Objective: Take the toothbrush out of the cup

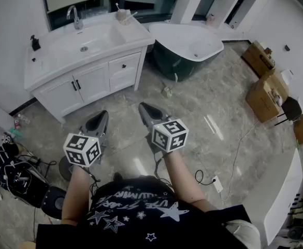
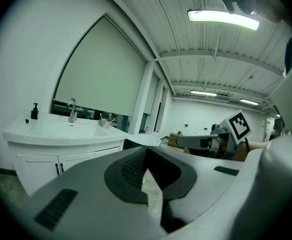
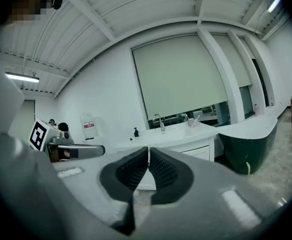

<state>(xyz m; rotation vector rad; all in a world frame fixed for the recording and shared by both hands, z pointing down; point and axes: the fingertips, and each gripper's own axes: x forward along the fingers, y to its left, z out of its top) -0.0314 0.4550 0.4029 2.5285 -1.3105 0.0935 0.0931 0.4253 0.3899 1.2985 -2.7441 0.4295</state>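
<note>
A small cup (image 1: 122,15) stands at the back right corner of the white vanity top (image 1: 53,61), with a toothbrush (image 1: 130,16) leaning out of it to the right. In the left gripper view the cup (image 2: 102,122) shows far off, and in the right gripper view the cup (image 3: 191,124) sits right of the faucet. My left gripper (image 1: 104,113) and right gripper (image 1: 142,106) hang side by side over the floor, well short of the vanity. Both are shut with nothing between the jaws, as the left gripper (image 2: 146,149) and right gripper (image 3: 148,149) views show.
The vanity carries a sink (image 1: 84,41), a faucet (image 1: 75,16) and a black soap dispenser (image 1: 35,43). A dark green bathtub (image 1: 185,51) stands to its right. Cardboard boxes (image 1: 268,90) line the right wall. Cables and gear (image 1: 11,173) lie at the left, a power strip (image 1: 217,183) on the floor.
</note>
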